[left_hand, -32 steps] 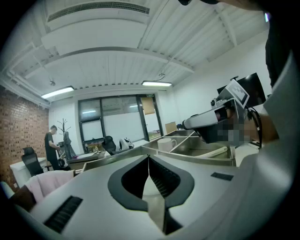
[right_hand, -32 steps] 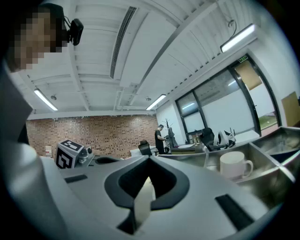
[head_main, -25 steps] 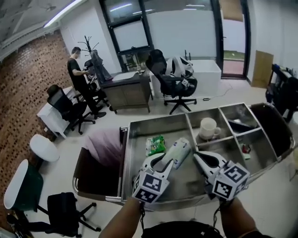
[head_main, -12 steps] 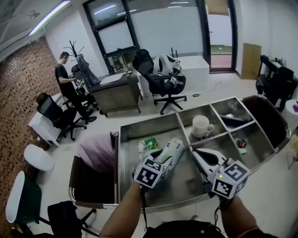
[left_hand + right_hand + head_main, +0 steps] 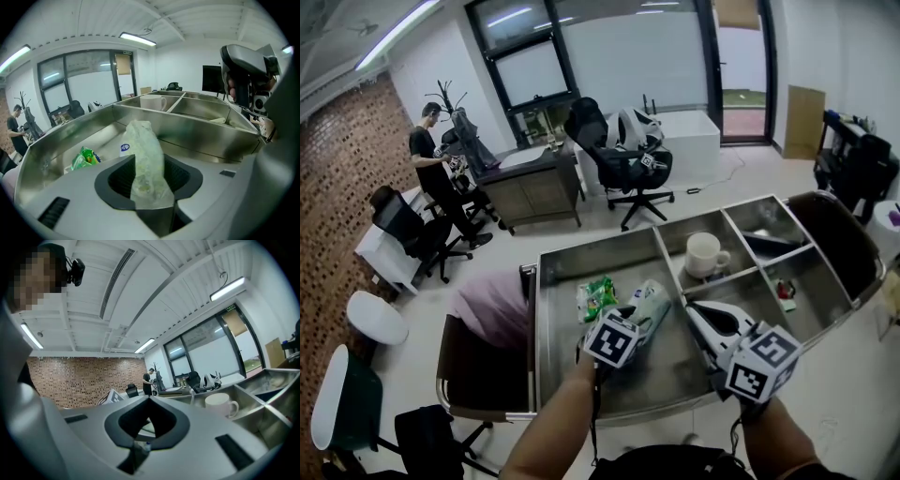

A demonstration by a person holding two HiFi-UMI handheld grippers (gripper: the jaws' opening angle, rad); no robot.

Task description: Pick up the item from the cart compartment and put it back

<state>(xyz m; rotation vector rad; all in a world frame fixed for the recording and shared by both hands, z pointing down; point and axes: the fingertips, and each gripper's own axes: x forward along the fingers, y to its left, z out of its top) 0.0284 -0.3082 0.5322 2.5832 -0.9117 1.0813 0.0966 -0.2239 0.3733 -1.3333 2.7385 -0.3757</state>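
Lying on the floor of the cart's (image 5: 546,309) big compartment, the pale packet (image 5: 654,298) sits between the wide jaws of the left gripper (image 5: 636,319), which have just been opening. Neither pad presses it, so this reads as the put-back release. A green snack bag (image 5: 596,295) lies at its 9 o'clock. At 3 o'clock the right gripper (image 5: 694,309) hovers, jaws together and empty, likely parked clear of the drop.

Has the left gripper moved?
Yes. The left gripper went forward from the cart's front rim toward the green packet, jaws just opening, a pale bag between them.
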